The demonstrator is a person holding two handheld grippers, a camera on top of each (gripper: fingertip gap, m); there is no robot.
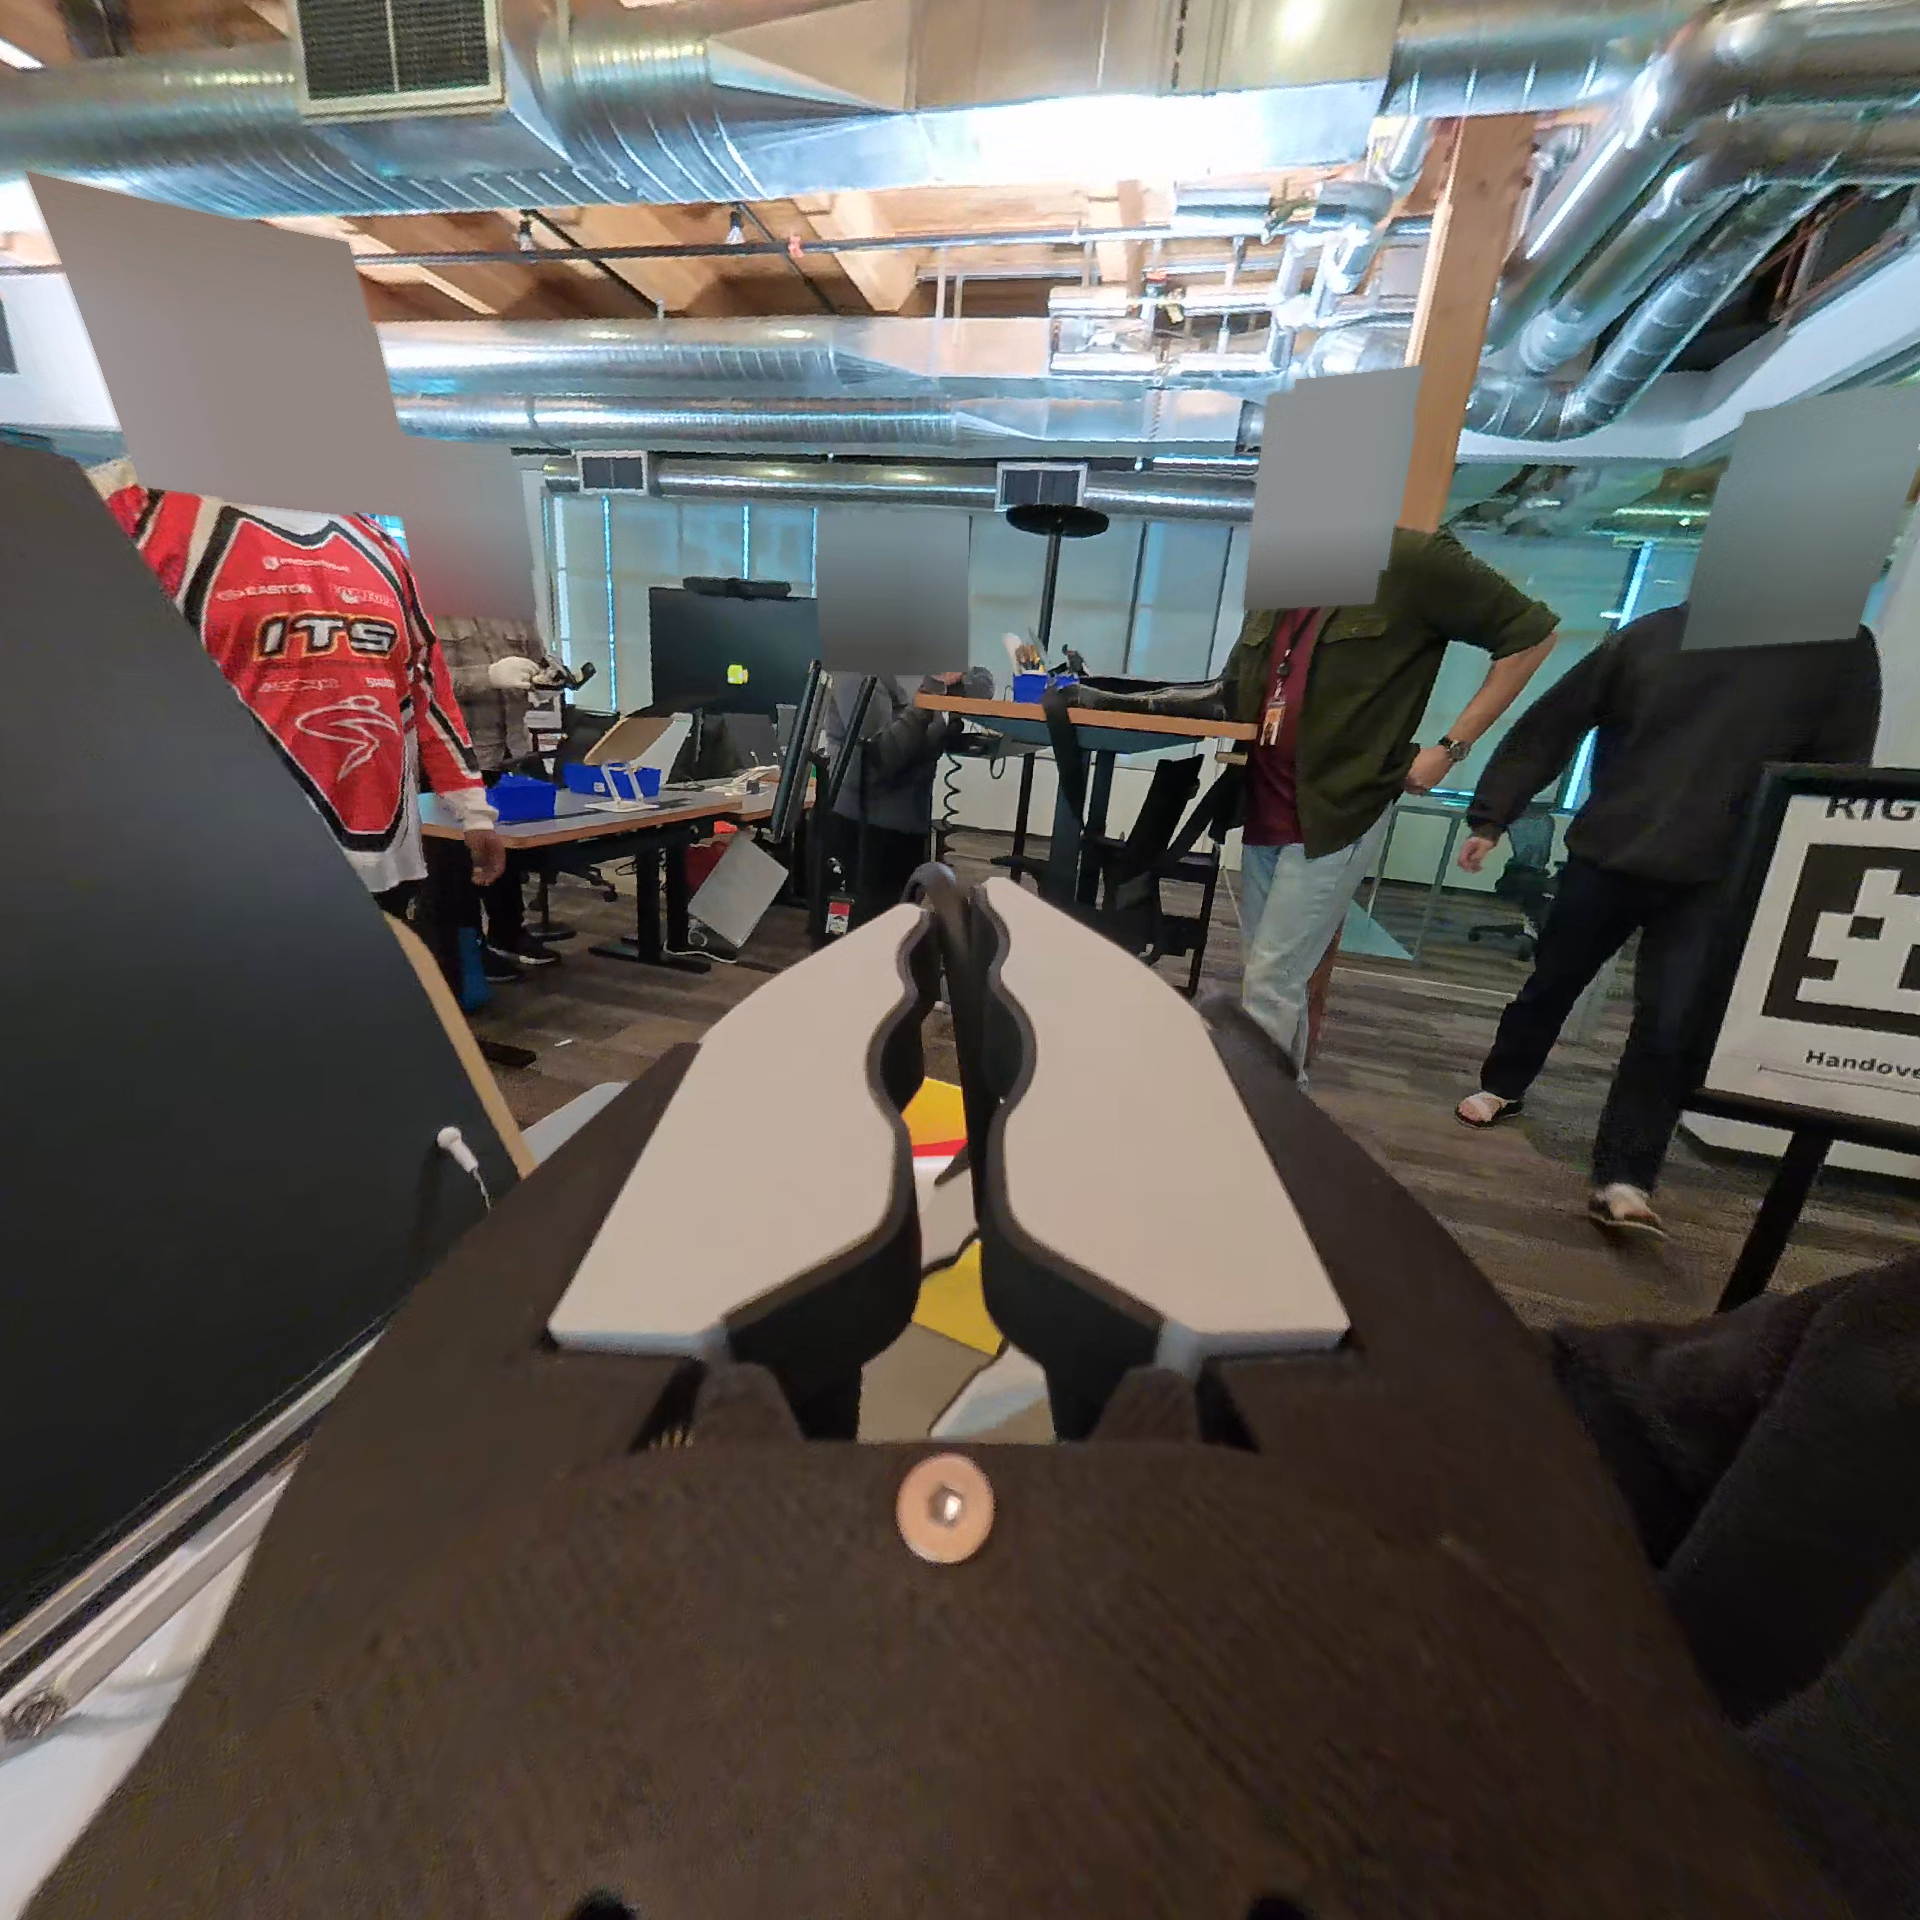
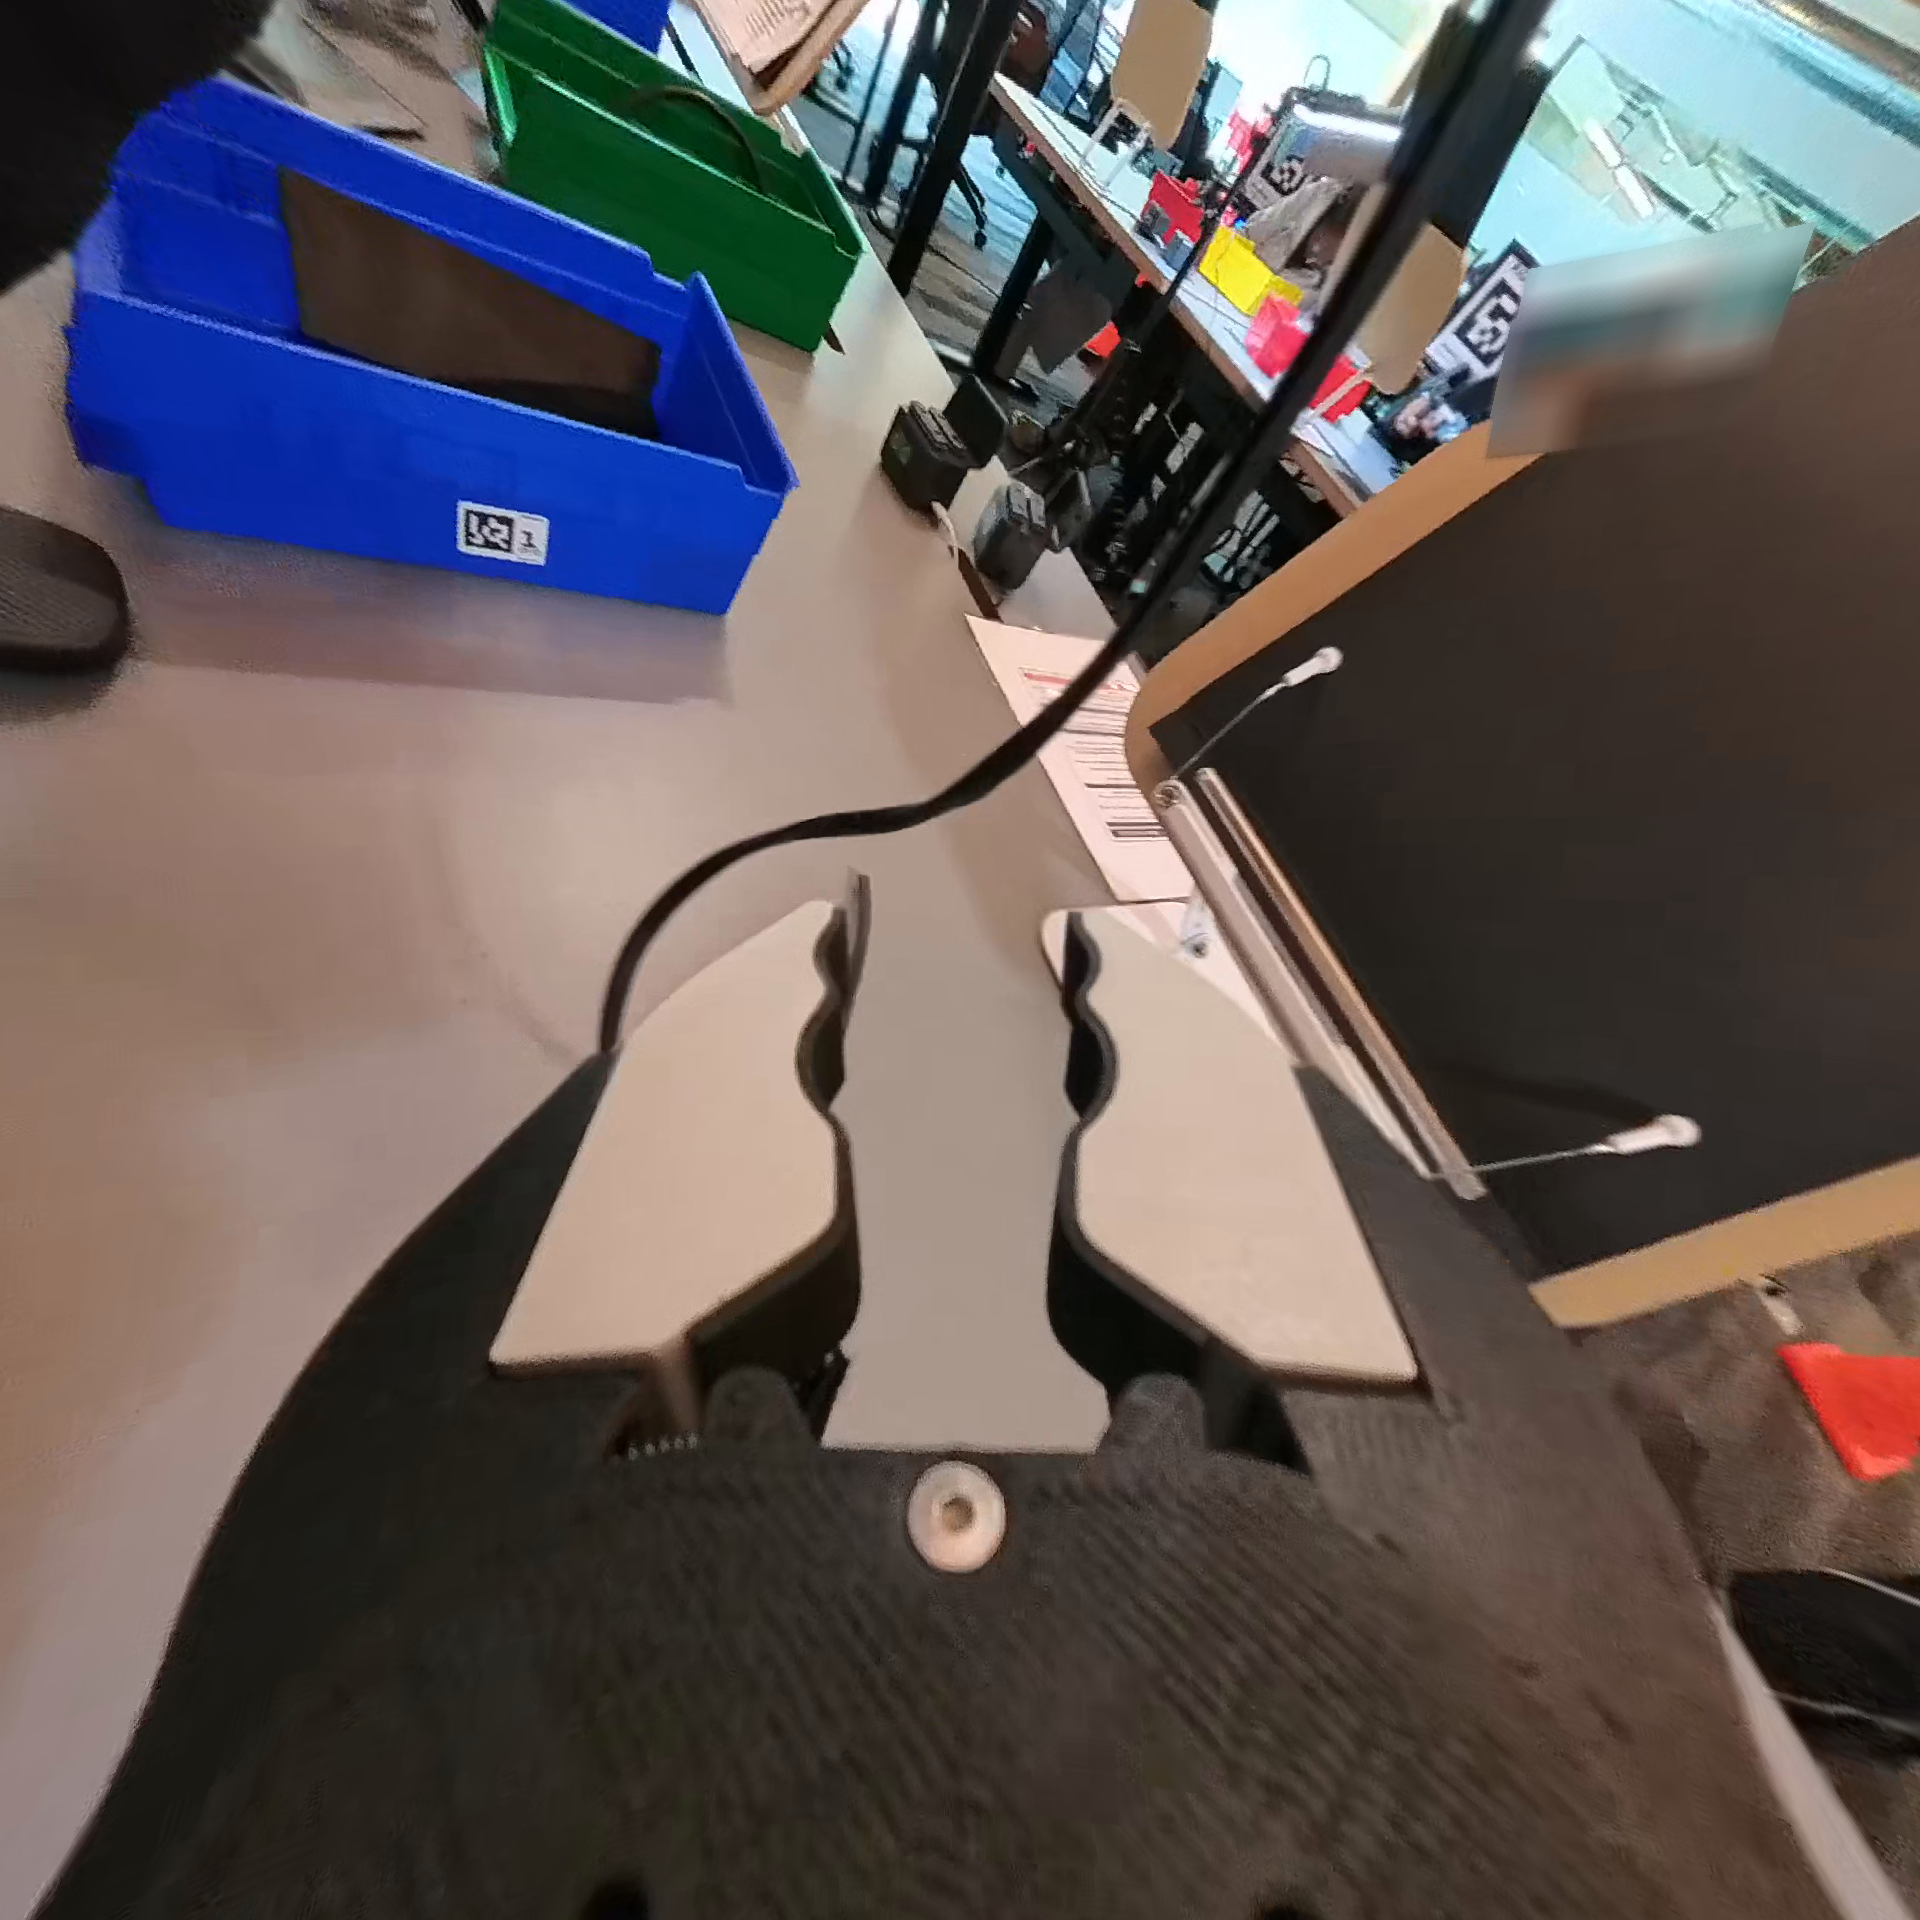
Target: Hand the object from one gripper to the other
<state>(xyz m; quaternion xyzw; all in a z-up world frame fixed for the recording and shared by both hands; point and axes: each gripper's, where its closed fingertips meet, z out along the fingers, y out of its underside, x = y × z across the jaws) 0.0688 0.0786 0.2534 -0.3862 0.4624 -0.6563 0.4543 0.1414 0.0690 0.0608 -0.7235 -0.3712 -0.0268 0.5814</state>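
Black cable (image 1: pixel 961 966) pinched between closed fingers of left gripper (image 1: pixel 961 914), raised clear of the desk, likely to present it for transfer; same cable (image 2: pixel 883 821) trailing past right gripper (image 2: pixel 951 925). Right gripper spread wide and empty, low over grey table (image 2: pixel 364 883), apparently ready to receive. Nearby: blue bin (image 2: pixel 416 447), green bin (image 2: pixel 675 177), black panel (image 2: pixel 1558 779) close on the right, possible obstruction.

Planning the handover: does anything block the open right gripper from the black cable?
Nothing visible does. The black cable curls past the left fingertip of the right gripper; only table shows between its open fingers. The left gripper grips it.
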